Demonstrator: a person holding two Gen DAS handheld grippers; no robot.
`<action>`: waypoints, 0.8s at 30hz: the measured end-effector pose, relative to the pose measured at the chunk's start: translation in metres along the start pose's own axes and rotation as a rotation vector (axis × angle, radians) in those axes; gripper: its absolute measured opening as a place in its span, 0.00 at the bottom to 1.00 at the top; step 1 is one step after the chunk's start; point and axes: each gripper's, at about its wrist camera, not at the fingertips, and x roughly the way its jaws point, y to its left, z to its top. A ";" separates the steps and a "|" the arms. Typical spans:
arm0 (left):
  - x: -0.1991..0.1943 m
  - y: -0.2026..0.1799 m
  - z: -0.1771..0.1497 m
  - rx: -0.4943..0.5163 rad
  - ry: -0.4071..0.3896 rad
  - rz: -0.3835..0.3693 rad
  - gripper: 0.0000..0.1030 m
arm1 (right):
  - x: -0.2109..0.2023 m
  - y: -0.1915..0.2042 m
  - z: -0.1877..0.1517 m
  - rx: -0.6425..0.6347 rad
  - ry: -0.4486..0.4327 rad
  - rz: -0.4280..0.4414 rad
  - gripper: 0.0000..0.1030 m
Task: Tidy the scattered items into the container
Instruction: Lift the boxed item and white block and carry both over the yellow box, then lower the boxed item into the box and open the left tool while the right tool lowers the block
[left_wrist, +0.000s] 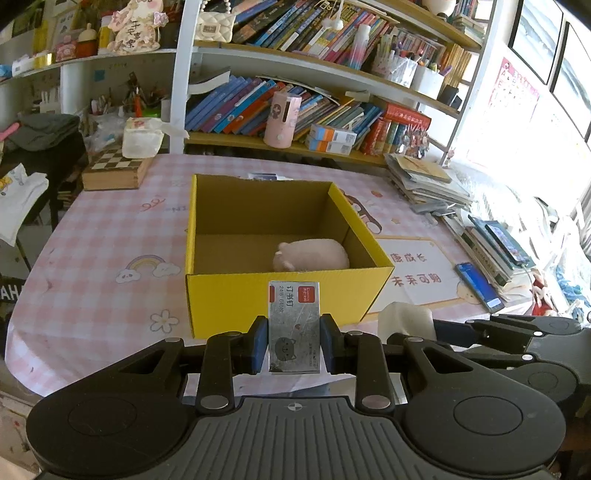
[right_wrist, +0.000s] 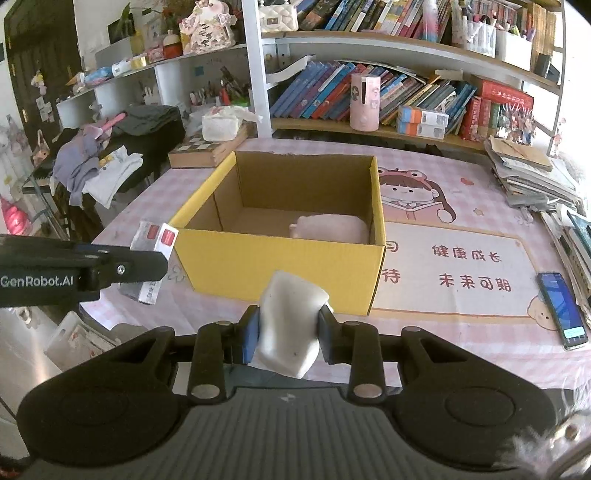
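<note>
An open yellow cardboard box (left_wrist: 229, 295) stands on the pink checked table; it also shows in the right wrist view (right_wrist: 280, 266). A pink plush toy (left_wrist: 312, 254) lies inside at the right (right_wrist: 332, 229). My left gripper (left_wrist: 294, 341) is shut on a small silver staple box (left_wrist: 293, 325), held upright just in front of the box's near wall; the staple box shows at the left in the right wrist view (right_wrist: 155, 240). My right gripper (right_wrist: 288, 332) is shut on a white soft block (right_wrist: 290, 325), held before the box's near wall, and that block shows in the left wrist view (left_wrist: 404, 319).
A blue phone (right_wrist: 563, 310) lies on the table at the right, near stacks of books (right_wrist: 532, 177). A chessboard box (left_wrist: 118, 170) with a tissue pack stands at the back left. Bookshelves (left_wrist: 295, 107) run behind the table. Clothes (right_wrist: 99, 162) hang left of it.
</note>
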 end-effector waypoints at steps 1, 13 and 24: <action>0.000 0.000 0.000 0.002 0.000 -0.002 0.27 | 0.000 0.000 0.000 -0.001 -0.002 0.000 0.30; 0.006 0.002 0.008 0.005 -0.010 -0.011 0.27 | 0.006 0.001 0.009 -0.012 -0.006 0.006 0.30; 0.018 0.009 0.026 0.011 -0.026 -0.011 0.27 | 0.021 -0.004 0.028 -0.009 -0.014 0.001 0.30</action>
